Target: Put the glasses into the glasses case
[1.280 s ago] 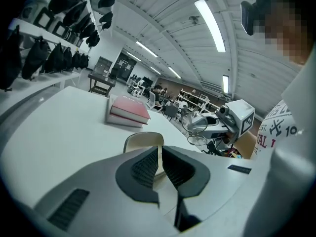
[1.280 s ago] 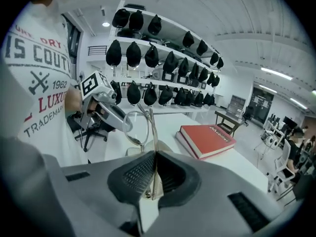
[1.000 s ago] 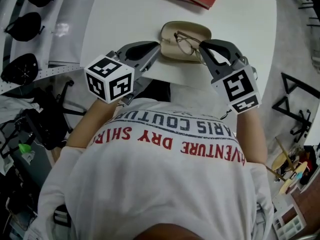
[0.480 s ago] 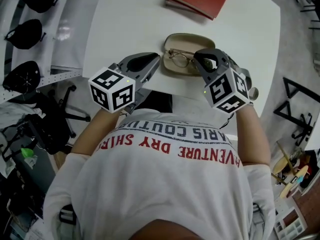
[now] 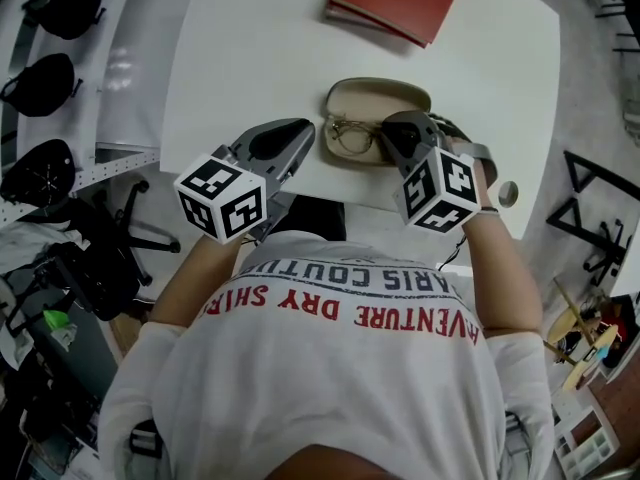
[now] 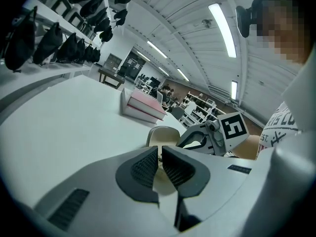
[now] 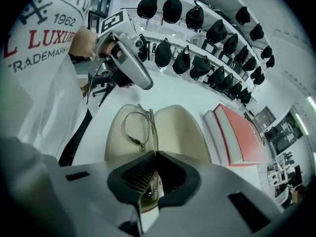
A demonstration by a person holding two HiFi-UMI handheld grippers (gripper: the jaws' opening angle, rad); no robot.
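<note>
With the right gripper (image 7: 155, 155) clamped on the frame of the glasses (image 7: 139, 127), low inside the open glasses case (image 7: 180, 132), settle both lenses flat on the lining before releasing. Use the left gripper (image 6: 160, 149), jaws together and empty just beside the case, for steadying.

The place was a large open-plan lab hall: ceiling strip lights (image 6: 222, 23), distant desks (image 6: 111, 76), wall racks of black caps (image 7: 172, 9), and a white tabletop (image 5: 250, 48).
</note>
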